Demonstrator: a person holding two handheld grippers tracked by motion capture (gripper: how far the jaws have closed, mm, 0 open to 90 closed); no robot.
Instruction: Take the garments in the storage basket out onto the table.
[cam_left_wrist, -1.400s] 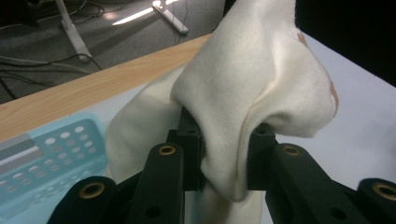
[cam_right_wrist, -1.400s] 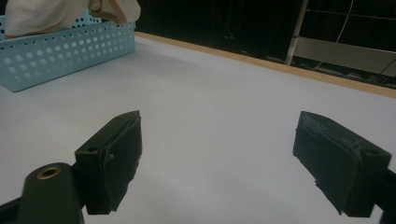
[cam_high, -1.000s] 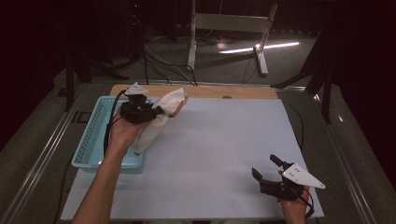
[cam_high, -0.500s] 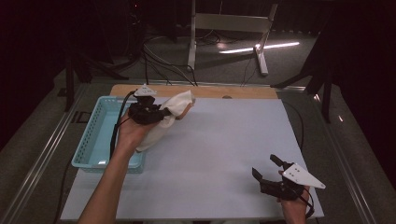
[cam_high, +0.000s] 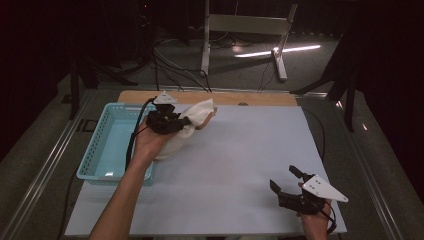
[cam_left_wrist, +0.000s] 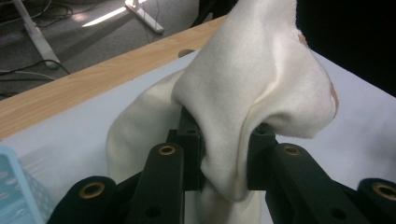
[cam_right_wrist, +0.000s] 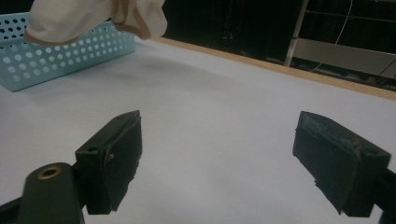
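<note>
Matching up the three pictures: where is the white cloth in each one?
High view: white cloth upper left of centre, clamped in the left gripper.
Left gripper view: centre, pinched between the jaws.
Right gripper view: top left.
Shared landmark: blue basket.

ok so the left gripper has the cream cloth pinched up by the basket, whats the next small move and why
Probably carry the cloth a bit further out over the white mat and lower it. The left gripper is clamped on a fold, the cloth hangs clear of the blue basket, and the right gripper waits open, low on the mat.
</note>
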